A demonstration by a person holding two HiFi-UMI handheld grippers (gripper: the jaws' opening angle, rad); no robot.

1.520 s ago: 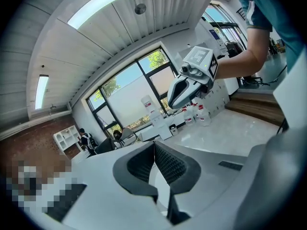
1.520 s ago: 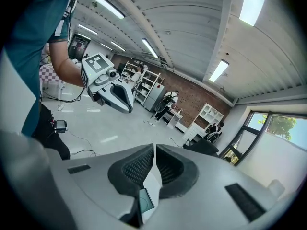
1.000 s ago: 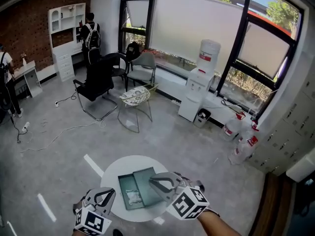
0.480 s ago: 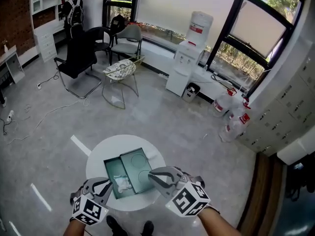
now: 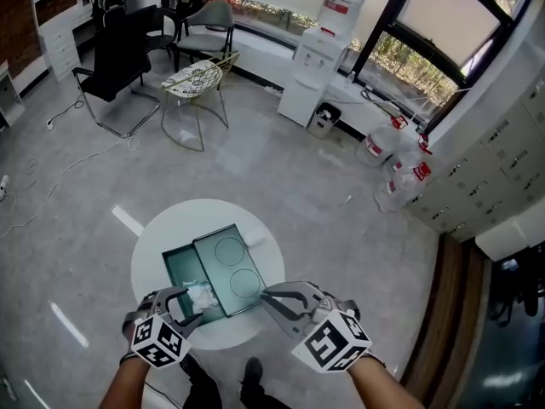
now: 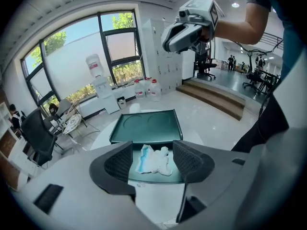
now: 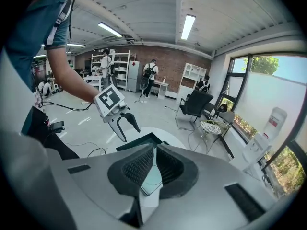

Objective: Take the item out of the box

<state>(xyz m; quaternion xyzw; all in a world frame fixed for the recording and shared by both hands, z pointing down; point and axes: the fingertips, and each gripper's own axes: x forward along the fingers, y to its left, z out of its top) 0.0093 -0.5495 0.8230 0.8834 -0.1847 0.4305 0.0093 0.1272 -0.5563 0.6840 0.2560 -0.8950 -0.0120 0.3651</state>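
An open green box (image 5: 174, 267) lies on a round white table (image 5: 153, 245), its lid (image 5: 230, 267) flat beside it. A crumpled white and blue item (image 5: 202, 295) rests in the box's near end. My left gripper (image 5: 177, 307) hovers over the box's near edge, jaws opening. In the left gripper view the item (image 6: 156, 161) shows beyond the gap of that gripper (image 6: 152, 153), and the pads do not press on it. My right gripper (image 5: 285, 301) hangs shut and empty at the table's near right, above the lid (image 7: 152, 176).
Beyond the table are a black chair (image 5: 115, 66), a wire chair (image 5: 192, 83), a water dispenser (image 5: 319, 49) and water bottles (image 5: 400, 160) by the windows. Lockers line the right wall. People stand far off by the brick wall (image 7: 152, 73).
The head view has tilted down onto the table. My left gripper moved in over the box's near edge and its jaws went from shut to open. The right gripper stays shut.
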